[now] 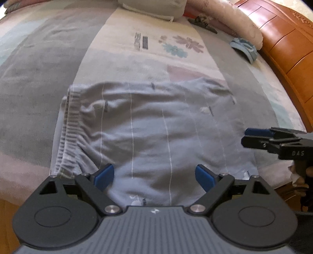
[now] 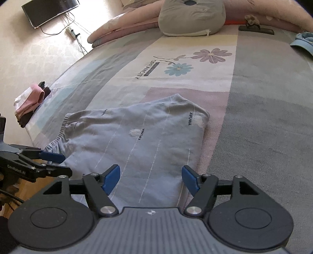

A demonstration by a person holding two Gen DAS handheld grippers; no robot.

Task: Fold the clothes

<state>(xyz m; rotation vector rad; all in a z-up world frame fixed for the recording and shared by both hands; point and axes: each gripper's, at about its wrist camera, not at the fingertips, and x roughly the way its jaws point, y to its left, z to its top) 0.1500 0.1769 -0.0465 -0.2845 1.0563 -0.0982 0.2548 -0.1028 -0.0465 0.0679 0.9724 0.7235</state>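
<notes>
1. A folded pair of light grey-blue pyjama shorts [image 1: 148, 125] is lying flat on a bedspread [image 1: 39, 93], just ahead of and partly beneath both grippers' fingers. The shorts have thin white stripes, small printed lettering and a gathered elastic waistband [image 1: 67, 132].
2. The left gripper [image 1: 154, 176] is hanging over the near edge of the shorts with its jaws spread wide and released; its blue pads [image 1: 104, 176] are gripping nothing. The waistband is lying to the left of its left finger.
3. The right gripper [image 2: 150, 178] is also hanging released over the shorts, its blue pads [image 2: 111, 178] apart with cloth below them, not pinched. The shorts' right edge is running near its right finger.
4. Far ahead of the fingers, a grey pillow [image 2: 191, 17] is sitting at the head of the bed.
5. Off to the left of the right gripper's fingers, a small stack of pink and dark clothes [image 2: 29, 101] is resting at the bed's edge.
</notes>
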